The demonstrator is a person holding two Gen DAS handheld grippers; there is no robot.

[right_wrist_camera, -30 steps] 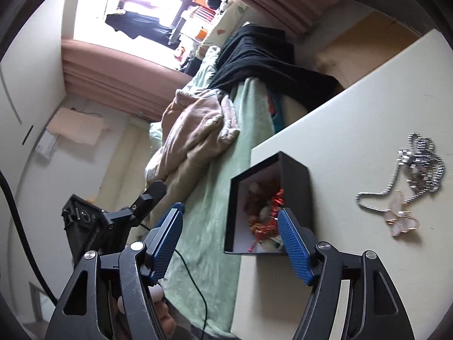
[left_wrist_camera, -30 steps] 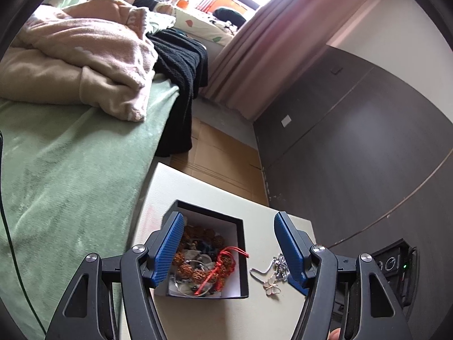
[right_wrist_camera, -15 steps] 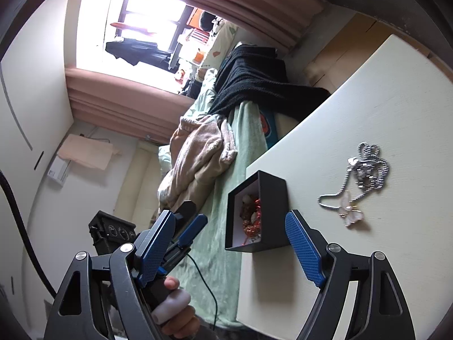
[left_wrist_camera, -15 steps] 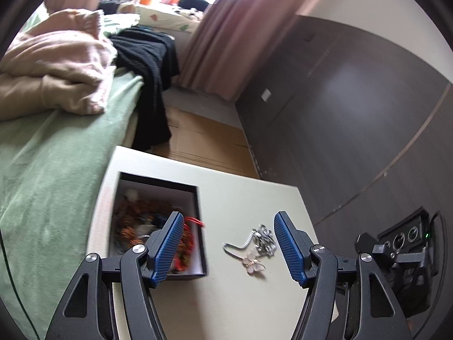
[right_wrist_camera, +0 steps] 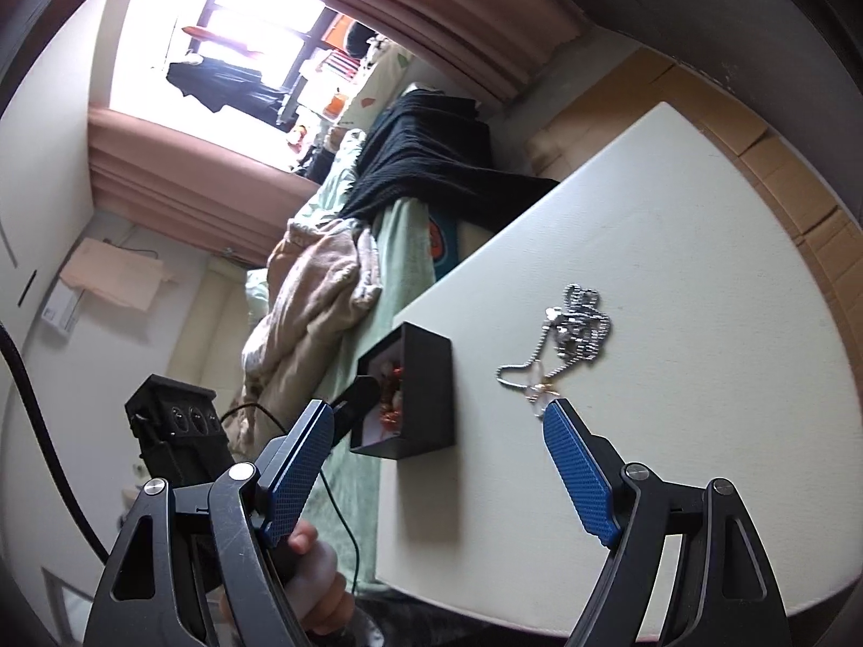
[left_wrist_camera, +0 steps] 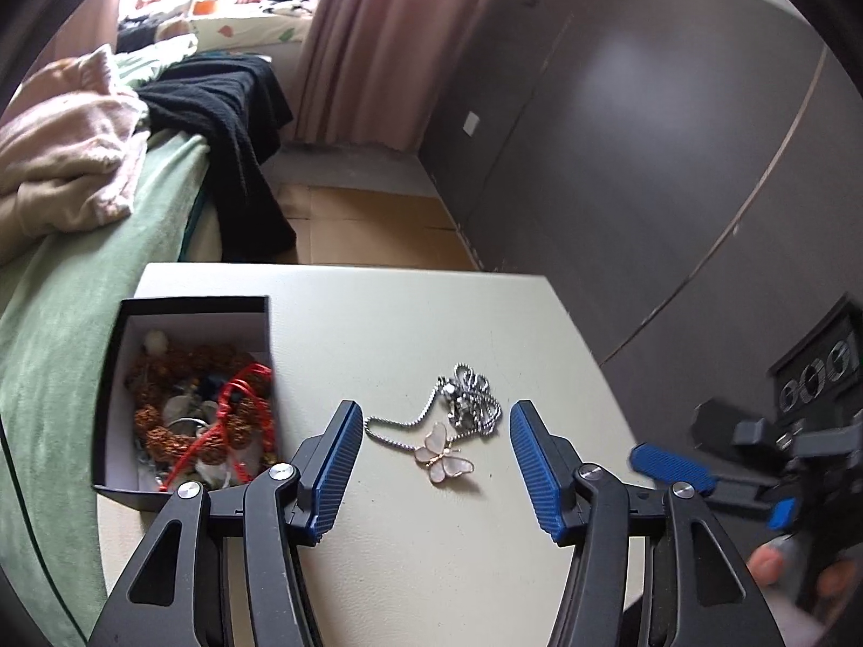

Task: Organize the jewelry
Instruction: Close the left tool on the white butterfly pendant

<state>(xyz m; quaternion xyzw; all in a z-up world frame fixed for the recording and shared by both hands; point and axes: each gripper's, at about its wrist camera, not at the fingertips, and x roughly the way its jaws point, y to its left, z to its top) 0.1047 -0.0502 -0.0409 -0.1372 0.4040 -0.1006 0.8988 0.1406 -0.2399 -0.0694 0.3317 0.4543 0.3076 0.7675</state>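
Over the last second the left gripper (left_wrist_camera: 431, 463) has swung away from the open black cardboard box with a white lining (left_wrist_camera: 183, 393) and now frames the silver ball-chain necklace with a pale butterfly pendant (left_wrist_camera: 445, 428), which lies loose on the cream tabletop (left_wrist_camera: 431, 323) just beside the box and apart from it. A second ago the same blue ribbed fingers (left_wrist_camera: 334, 463) stood over the box's contents. The jaws are closing, with the necklace seen between them but the pads pressing on nothing yet, so nothing is held. This probably marks the start of a pick, with the necklace the one piece still outside the box. The right gripper (right_wrist_camera: 431, 463) stands wide, having opened a little within the second, and it grips nothing; it hangs near the table's near edge, with the box and the necklace ahead of it. In the right wrist view its blue finger covers the pendant, and the box shows mostly its outer wall. The brown beads and red cord (left_wrist_camera: 237, 404) inside the box are a tangle, so separate pieces cannot be counted. How high the left fingertips sit above the table cannot be judged from the wrist view.
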